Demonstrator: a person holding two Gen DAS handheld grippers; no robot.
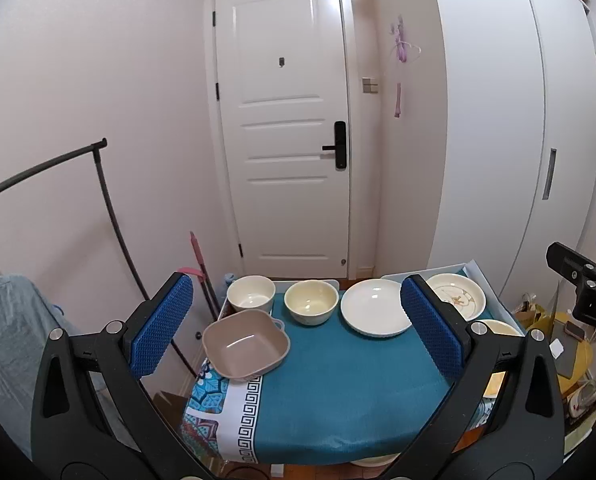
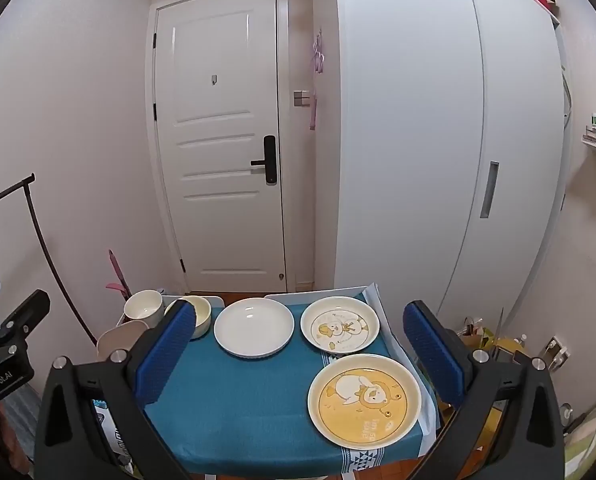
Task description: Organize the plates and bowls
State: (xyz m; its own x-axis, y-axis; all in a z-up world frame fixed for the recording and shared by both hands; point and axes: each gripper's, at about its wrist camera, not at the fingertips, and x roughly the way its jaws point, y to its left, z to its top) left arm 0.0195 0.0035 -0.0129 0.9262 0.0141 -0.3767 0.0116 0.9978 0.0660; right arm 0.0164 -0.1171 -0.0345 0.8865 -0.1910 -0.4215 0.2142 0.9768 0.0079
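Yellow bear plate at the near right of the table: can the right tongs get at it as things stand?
Probably yes. The yellow bear plate lies alone on the blue cloth, just ahead of the open, empty right tongs. The duck plate sits behind it, apart. Flat as it lies, only its rim offers a grip.

Both wrist views tilt down, sharing the table (image 1: 337,400).

Both the left claw (image 1: 296,325) and the right claw (image 2: 305,354) are showing matte black angular arms studded with round silver screws and ending in ridged blue rubber pads (image 1: 162,325), while white lettering is running along the left claw's black body in the right wrist view.
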